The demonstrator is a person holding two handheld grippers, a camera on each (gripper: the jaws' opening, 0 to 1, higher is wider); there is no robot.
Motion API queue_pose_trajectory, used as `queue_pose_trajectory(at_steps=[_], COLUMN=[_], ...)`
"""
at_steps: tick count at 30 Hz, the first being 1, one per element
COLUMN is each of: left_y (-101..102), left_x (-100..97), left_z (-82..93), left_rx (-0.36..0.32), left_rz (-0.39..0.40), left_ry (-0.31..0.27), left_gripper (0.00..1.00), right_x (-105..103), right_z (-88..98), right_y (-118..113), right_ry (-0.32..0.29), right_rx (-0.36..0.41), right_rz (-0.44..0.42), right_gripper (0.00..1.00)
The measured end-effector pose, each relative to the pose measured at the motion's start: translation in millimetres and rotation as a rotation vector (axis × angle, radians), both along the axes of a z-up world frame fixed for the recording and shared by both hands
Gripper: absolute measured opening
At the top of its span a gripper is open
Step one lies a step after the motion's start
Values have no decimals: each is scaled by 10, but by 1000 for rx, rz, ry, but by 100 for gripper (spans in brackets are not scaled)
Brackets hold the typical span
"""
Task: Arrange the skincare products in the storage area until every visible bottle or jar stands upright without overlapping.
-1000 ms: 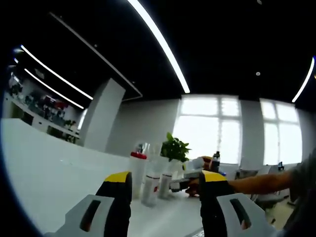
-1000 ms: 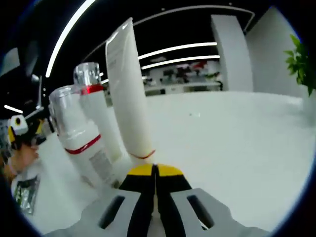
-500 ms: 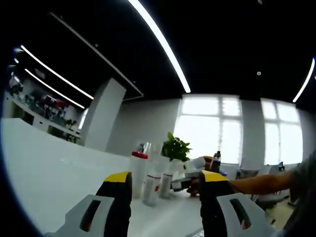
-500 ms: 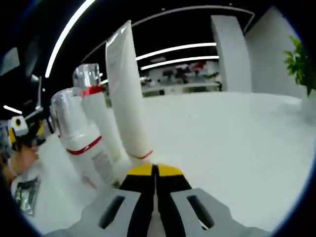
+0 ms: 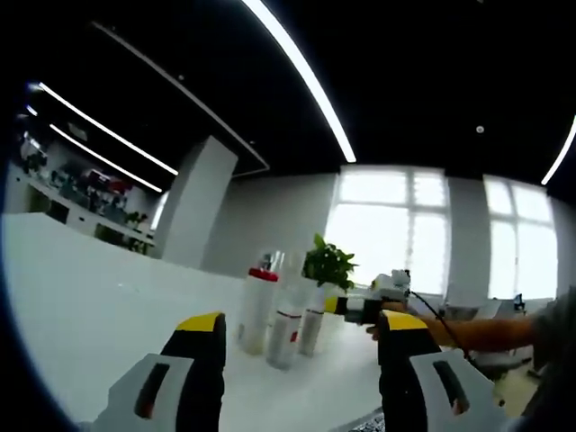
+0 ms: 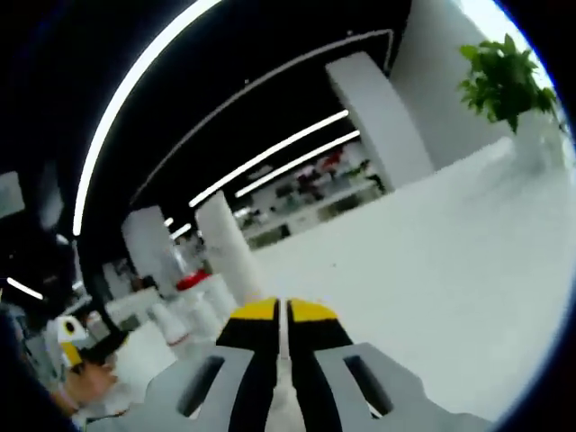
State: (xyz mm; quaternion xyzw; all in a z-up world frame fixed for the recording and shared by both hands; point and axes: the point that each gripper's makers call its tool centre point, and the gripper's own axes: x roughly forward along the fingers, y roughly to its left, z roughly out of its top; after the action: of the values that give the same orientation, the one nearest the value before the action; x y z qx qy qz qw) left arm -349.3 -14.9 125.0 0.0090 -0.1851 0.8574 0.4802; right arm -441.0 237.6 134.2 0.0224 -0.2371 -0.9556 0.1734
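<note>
Three white skincare containers stand upright close together on the white table (image 5: 108,315): a bottle with a red collar (image 5: 255,310), a second bottle with a red band (image 5: 285,328) and a tall tube (image 5: 312,326). My left gripper (image 5: 302,324) is open, a short way in front of them, with nothing between its jaws. In the right gripper view the tube (image 6: 227,256) and the red-marked bottles (image 6: 191,297) stand left of the right gripper (image 6: 282,311), which is shut with nothing visible in it. From the left gripper view, the right gripper (image 5: 364,304) hovers beside the tube.
A potted green plant (image 5: 328,265) stands behind the containers, and it also sits far right in the right gripper view as the plant (image 6: 504,81). The person's hand holds the left gripper (image 6: 74,337) at the left. Bare table (image 6: 432,252) stretches to the right.
The right gripper has pulled back and lifted away from the tube's base, still shut; the tube and bottles now look much smaller. The left gripper has shifted only slightly.
</note>
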Motion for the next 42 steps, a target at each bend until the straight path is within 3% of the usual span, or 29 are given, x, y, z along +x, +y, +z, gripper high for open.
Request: queue_pose_trajectory(at_steps=[4, 8, 14, 17, 21, 25, 29, 31, 32, 34, 37, 39, 41, 42], left_y=[32, 43, 87, 120, 211, 261, 236, 185, 137, 98, -45, -147, -224, -249], left_x=[23, 24, 35, 70, 172, 246, 358, 405, 446, 618, 817, 965, 1198, 1318], left_z=[-21, -48, -102, -129, -156, -169, -7, 77, 57, -13, -278, -307, -361, -372], left_rx=[-7, -29, -44, -70, -114, -169, -143, -138, -153, -184, -342, -378, -376, -369], left_rz=[-12, -3, -15, -21, -54, -87, -99, -63, -32, -35, -8, 20, -10, -37], left_ry=[-10, -9, -32, -27, -12, 2, 9, 26, 33, 50, 17, 49, -32, -62], left_gripper=[80, 85, 93, 94, 98, 99, 97, 89, 79, 72, 64, 44, 28, 27], right_x=[153, 357, 855, 1192, 1511, 1788, 2109, 2175, 2236, 2298, 2253, 2175, 2132, 2128], right_z=[116, 194, 300, 374, 432, 352, 6, -95, -169, -223, -262, -274, -315, -346], right_y=[16, -73, -563, -831, -1083, -1352, -1662, -1725, -1775, -1807, -1792, -1766, -1762, -1768], right_ry=[46, 93, 140, 155, 130, 102, -65, -122, -171, -223, -299, -320, -339, -356], right_rx=[-42, -99, -117, -184, -236, -166, -131, -142, -165, -191, -236, -257, -248, -245], right_rz=[-3, 21, 237, 347, 479, 581, 747, 773, 796, 825, 822, 790, 785, 785], right_gripper=[20, 46, 84, 100, 100, 100, 100, 100, 100, 100, 100, 100, 100, 100])
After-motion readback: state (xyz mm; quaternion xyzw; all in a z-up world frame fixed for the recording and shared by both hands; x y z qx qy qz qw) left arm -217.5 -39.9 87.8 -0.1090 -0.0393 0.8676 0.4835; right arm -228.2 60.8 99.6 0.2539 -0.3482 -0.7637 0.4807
